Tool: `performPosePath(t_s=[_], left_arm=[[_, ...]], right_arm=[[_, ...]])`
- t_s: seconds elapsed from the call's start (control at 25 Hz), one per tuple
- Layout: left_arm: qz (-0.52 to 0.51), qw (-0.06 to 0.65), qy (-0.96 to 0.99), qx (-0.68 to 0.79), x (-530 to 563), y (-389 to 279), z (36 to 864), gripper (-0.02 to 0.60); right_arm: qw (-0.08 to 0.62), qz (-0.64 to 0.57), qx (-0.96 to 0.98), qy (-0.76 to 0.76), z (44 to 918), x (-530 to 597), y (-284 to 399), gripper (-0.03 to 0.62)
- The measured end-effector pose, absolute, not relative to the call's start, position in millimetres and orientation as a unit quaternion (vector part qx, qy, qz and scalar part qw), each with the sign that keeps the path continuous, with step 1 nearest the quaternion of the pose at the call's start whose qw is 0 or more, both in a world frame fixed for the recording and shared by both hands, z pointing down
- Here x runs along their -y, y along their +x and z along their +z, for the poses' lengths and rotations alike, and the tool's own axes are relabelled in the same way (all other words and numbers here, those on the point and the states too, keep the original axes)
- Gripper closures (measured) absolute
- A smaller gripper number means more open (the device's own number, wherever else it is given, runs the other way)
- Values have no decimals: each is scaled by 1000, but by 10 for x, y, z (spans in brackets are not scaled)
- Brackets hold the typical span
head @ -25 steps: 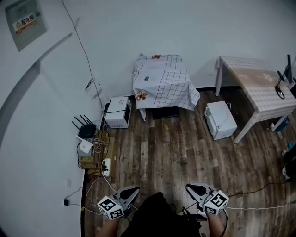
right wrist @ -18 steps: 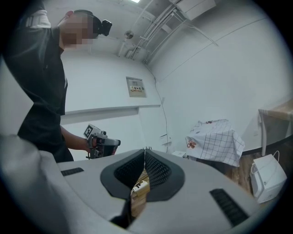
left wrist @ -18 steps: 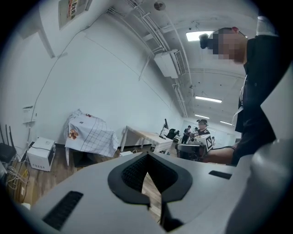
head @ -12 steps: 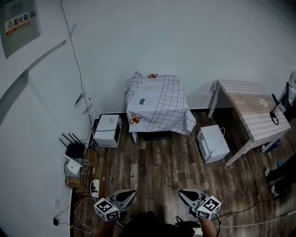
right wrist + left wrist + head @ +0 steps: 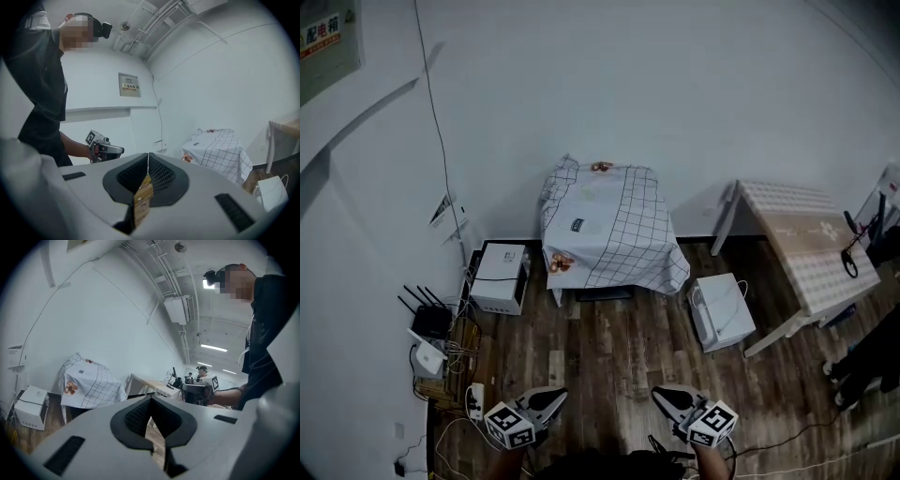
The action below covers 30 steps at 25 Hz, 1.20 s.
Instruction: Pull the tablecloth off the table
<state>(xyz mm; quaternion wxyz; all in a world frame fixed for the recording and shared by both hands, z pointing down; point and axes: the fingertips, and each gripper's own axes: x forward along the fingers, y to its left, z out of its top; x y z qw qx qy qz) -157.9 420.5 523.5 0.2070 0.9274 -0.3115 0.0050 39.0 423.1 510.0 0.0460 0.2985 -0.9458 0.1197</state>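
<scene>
The white, black-checked tablecloth (image 5: 614,220) drapes over a small desk (image 5: 555,297) by the far wall, hiding all but a leg. Well apart from it, at the head view's bottom edge, the left gripper (image 5: 555,397) and right gripper (image 5: 662,397) have their jaws pressed together on nothing.

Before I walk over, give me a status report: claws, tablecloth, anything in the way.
Left claw, right claw shut, empty, far from the tablecloth. Cloth fully draped, untouched. White boxes on the floor either side of it.
</scene>
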Motion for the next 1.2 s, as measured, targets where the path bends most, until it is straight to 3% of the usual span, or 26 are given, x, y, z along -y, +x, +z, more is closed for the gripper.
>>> performPosePath(t_s=[0.32,0.76,1.2], left_arm=[[28,218,931,291,-3572,-1163,5376,574],[27,191,932,306,-2238,-252,5055,574],[28,215,901,376,-1715,-479,5530,574]], right_arm=[[26,114,947,301,5149,-3611,618,574],[21,88,958,270,4851,-2295,1429,574],[24,98,969,225,5079,-1609,1434,574]])
